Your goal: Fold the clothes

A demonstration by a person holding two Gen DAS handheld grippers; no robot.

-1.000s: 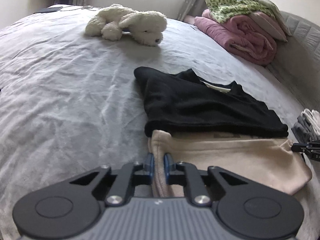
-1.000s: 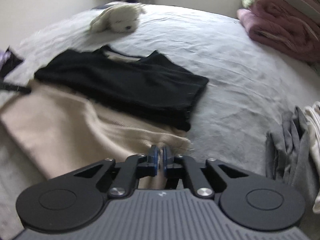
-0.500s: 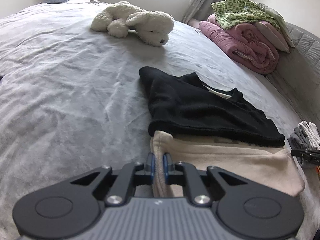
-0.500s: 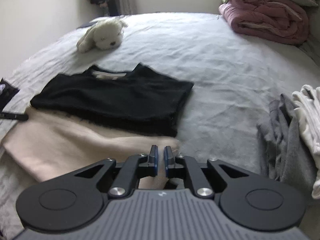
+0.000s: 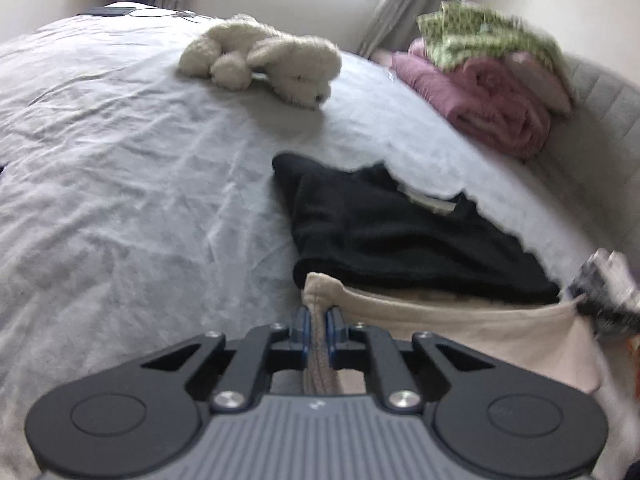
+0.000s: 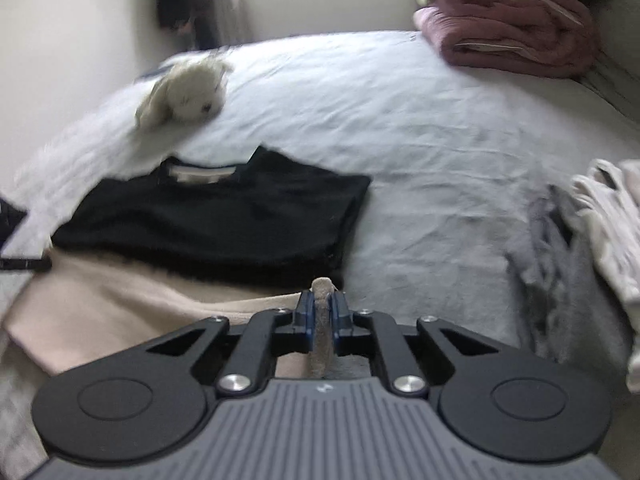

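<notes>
A beige garment (image 5: 460, 320) lies on the grey bed sheet (image 5: 120, 184), its far part covered by a folded black top (image 5: 400, 232). My left gripper (image 5: 316, 322) is shut on the beige garment's near left corner, which is lifted off the sheet. In the right wrist view my right gripper (image 6: 322, 308) is shut on the beige garment's (image 6: 120, 304) right corner, just in front of the black top (image 6: 224, 220). The right gripper's tip (image 5: 604, 300) shows blurred at the right edge of the left wrist view.
A white plush dog (image 5: 264, 56) lies at the far side of the bed. Pink and green folded blankets (image 5: 492, 80) are stacked by the headboard. A pile of grey and white clothes (image 6: 580, 248) sits to the right of my right gripper.
Both grippers have risen and moved forward with the beige corners pinched; the beige edge now stands lifted toward the black top. The right gripper's jaws now show cloth between them.
</notes>
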